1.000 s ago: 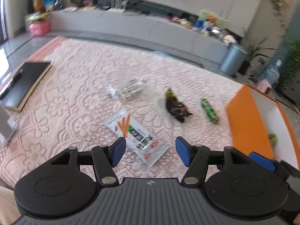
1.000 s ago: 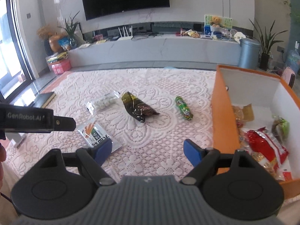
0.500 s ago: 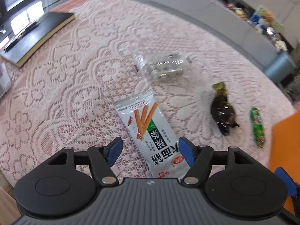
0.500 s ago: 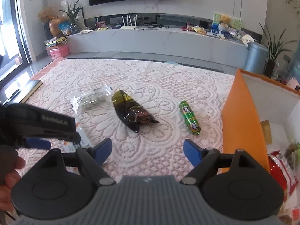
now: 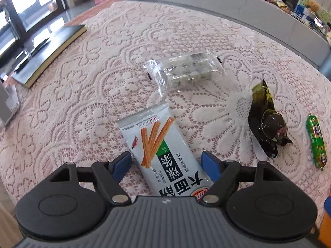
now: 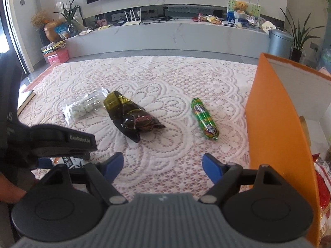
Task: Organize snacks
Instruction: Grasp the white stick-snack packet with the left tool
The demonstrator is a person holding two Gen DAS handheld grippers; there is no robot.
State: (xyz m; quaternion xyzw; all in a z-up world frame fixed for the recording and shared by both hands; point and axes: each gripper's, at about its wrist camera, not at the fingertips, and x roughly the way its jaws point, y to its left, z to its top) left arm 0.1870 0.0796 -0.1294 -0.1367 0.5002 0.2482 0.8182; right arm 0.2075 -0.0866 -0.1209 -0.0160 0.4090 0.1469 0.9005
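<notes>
My left gripper (image 5: 166,164) is open, its blue fingertips on either side of a white snack packet (image 5: 163,150) with orange sticks printed on it, lying on the lace cloth. A clear bag of pale pieces (image 5: 184,71), a dark green-black packet (image 5: 266,122) and a green sausage stick (image 5: 315,141) lie beyond. In the right wrist view my right gripper (image 6: 162,166) is open and empty above the cloth, with the dark packet (image 6: 132,119), the sausage stick (image 6: 204,118) and the clear bag (image 6: 84,107) ahead. The left gripper's body (image 6: 51,142) shows at the left.
An orange box (image 6: 275,128) stands at the right with red snack bags (image 6: 322,188) inside. A black book or tablet (image 5: 49,47) lies at the table's left edge. A long grey TV bench (image 6: 165,35) runs behind the table.
My left gripper has come down and forward over the white packet, which now lies between its fingertips. My right gripper has shifted slightly; the box looms closer at the right.
</notes>
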